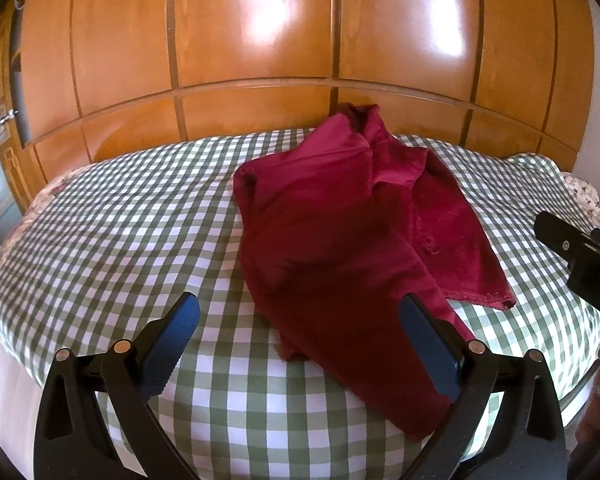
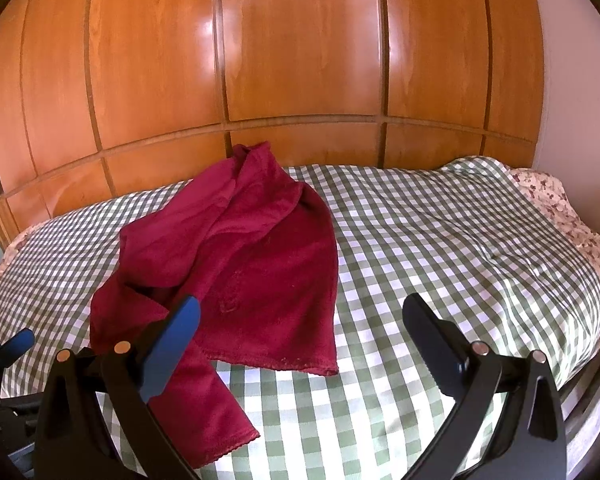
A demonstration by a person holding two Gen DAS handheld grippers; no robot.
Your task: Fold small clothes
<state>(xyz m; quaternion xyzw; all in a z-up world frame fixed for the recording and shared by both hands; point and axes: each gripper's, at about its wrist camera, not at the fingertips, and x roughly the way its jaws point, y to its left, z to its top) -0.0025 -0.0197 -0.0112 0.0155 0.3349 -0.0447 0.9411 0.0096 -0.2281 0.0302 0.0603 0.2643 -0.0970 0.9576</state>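
Both tools, left [image 1: 300,354] and right [image 2: 300,354], gape empty above the crumpled red garment [image 1: 340,240] on the checked bedspread [image 1: 120,220].

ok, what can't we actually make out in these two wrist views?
- Red garment: crumpled and partly doubled over, so its type and any second sleeve stay hidden in both views.
- Its near sleeve end: in the left wrist view, covered by the left tool finger.
- Right tool: in the left wrist view only a sliver shows, cut off by the right edge.
- Bed front edge: cut off by the bottom frame.

Home bedroom: gingham-covered bed [image 2: 440,240], glossy wooden wardrobe doors [image 2: 300,48].
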